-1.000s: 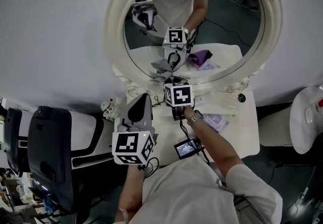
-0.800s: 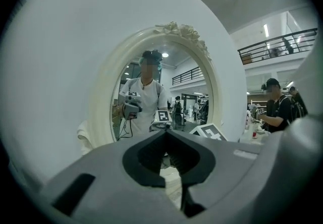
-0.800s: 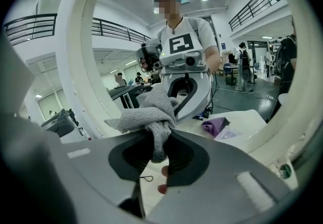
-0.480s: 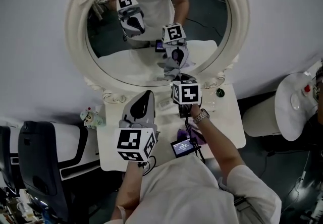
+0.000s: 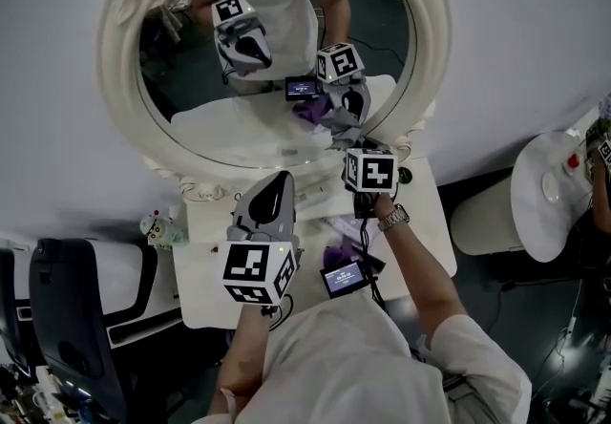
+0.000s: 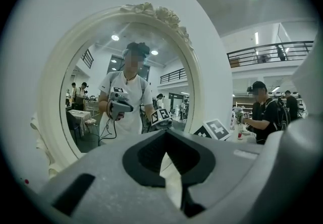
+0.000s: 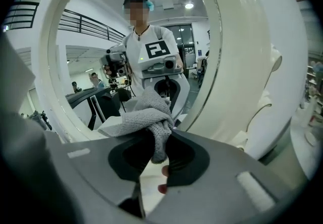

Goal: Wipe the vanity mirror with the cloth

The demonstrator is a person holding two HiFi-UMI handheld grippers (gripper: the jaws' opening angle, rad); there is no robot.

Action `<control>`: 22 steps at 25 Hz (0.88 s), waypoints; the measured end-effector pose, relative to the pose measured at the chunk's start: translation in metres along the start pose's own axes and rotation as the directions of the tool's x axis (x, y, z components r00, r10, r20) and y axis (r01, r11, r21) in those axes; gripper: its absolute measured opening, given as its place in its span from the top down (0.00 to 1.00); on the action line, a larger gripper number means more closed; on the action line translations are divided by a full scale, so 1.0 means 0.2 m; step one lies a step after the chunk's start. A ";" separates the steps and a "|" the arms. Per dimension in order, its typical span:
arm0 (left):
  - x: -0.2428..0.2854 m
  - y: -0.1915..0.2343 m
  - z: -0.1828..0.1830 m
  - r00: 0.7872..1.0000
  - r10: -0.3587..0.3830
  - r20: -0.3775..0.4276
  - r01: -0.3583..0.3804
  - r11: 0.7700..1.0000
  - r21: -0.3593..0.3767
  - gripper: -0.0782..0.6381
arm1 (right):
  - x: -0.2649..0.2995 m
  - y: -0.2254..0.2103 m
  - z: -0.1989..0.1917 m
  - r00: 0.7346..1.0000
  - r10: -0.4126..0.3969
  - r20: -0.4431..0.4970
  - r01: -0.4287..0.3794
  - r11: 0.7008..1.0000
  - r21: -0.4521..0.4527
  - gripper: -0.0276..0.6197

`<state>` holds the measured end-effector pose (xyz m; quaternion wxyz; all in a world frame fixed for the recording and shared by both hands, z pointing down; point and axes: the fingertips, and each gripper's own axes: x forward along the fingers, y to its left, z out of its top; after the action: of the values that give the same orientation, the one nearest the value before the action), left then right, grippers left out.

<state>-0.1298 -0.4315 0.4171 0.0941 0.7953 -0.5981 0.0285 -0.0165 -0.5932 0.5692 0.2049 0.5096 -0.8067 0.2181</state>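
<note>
Since half a second ago the right tongs (image 5: 357, 141) have slid rightward along the lower edge of the vanity mirror (image 5: 113, 107), and the grey cloth (image 5: 349, 134) now meets the glass near its lower right rim. The left tongs (image 5: 275, 185) hover over the white worktop (image 5: 205, 269), off the glass.

In the left gripper view, the left tongs (image 6: 166, 150) are together with nothing between them and face the vanity mirror (image 6: 50, 112).

In the right gripper view, the right tongs (image 7: 159, 143) are clamped on the cloth (image 7: 141, 117), which is bunched against the glass just beside the frame (image 7: 242, 66).
</note>
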 end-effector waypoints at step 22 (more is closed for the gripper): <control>-0.38 0.52 -0.10 0.972 0.234 -0.027 -0.236 0.969 -0.079 0.89 | 0.17 1.07 -0.31 0.945 0.295 -0.143 -0.310 0.946 -0.097 0.86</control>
<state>-0.2485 -0.3832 0.4375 0.1276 0.7142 -0.6879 0.0221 -0.2193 -0.5006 0.6087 0.2495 0.3520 -0.8721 0.2309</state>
